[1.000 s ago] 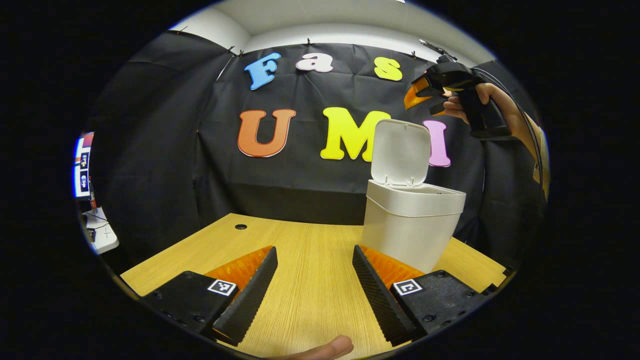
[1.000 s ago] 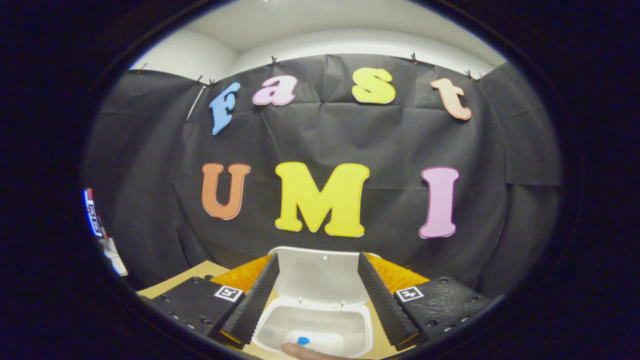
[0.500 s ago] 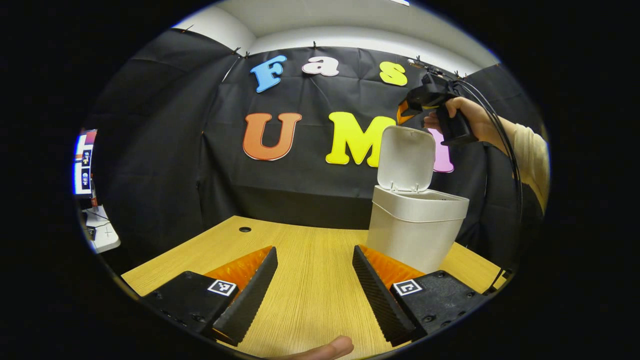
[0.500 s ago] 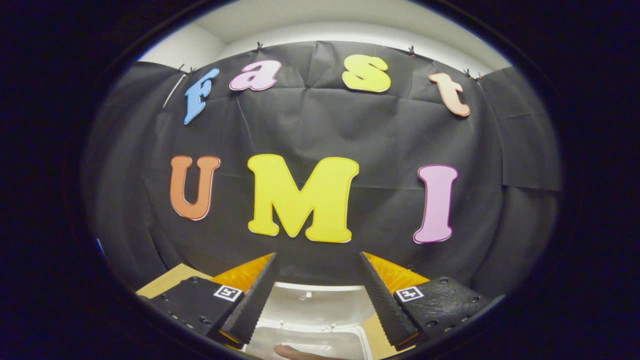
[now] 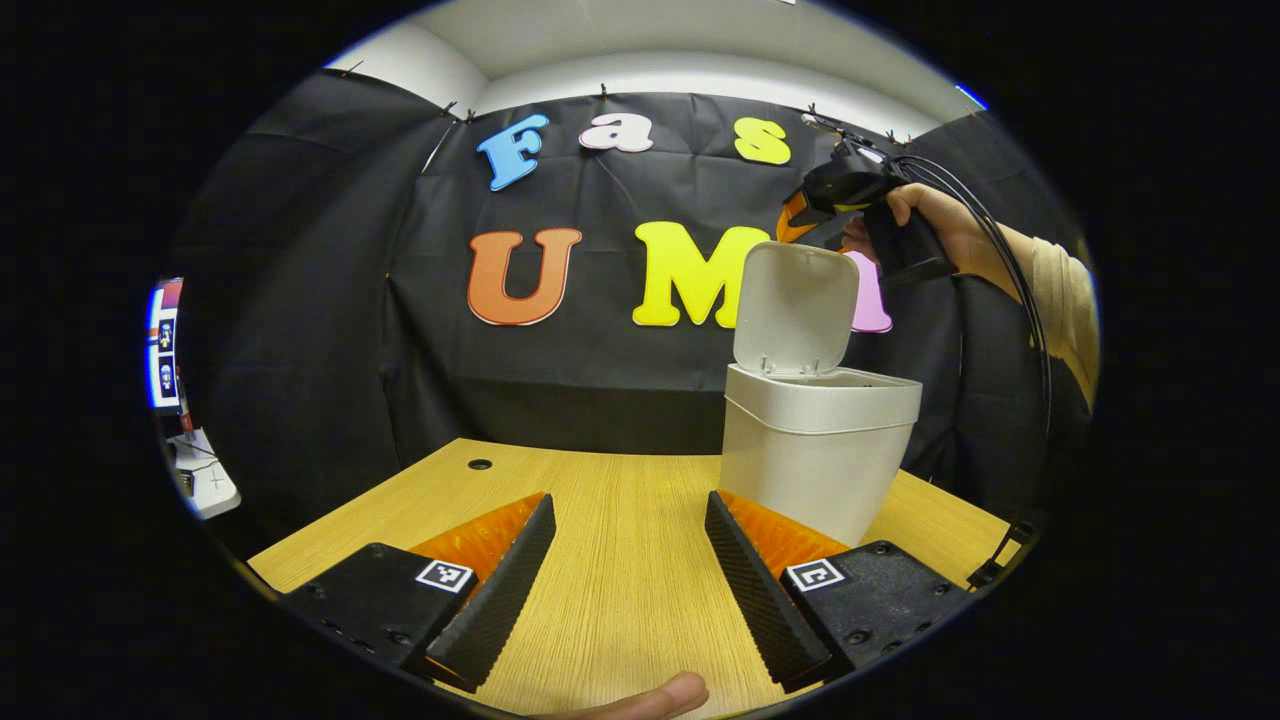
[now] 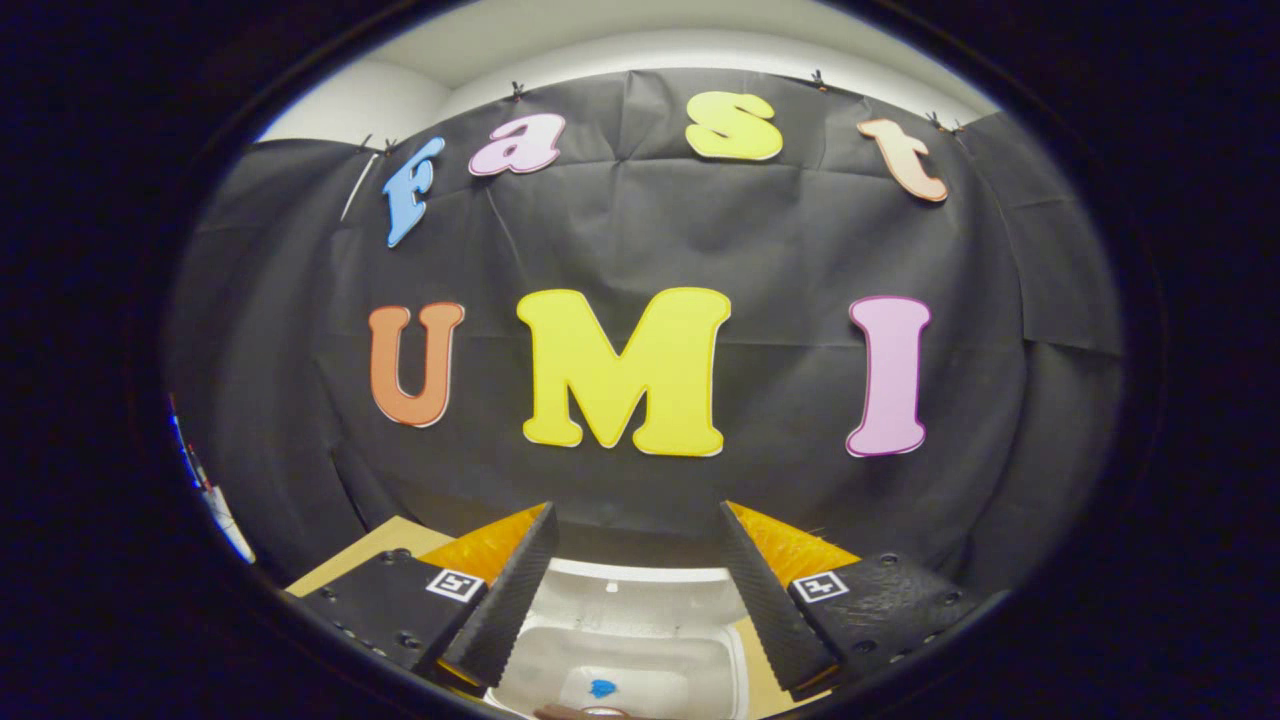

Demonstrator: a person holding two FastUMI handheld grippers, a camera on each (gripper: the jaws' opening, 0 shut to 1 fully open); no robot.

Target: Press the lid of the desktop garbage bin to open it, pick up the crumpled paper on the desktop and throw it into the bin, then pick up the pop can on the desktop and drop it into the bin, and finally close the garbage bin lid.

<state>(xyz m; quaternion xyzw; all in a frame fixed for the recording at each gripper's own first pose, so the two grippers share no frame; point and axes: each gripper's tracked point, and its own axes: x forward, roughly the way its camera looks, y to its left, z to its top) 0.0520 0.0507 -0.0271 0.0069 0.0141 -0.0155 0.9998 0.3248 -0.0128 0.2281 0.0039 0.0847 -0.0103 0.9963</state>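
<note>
left gripper: fingers wide apart, empty, low over desk | right gripper: fingers wide apart, empty, above bin | bin: 2 o'clock of left gripper, lid upright

The desk is light wood with straight grain, and a small round hole sits near its far left corner. Black cloth hangs behind the desk and wraps round its left side (clipped along its top edge), with a pale wall above. Left of the desk, past the cloth, a lit screen stands over a white surface.
</note>
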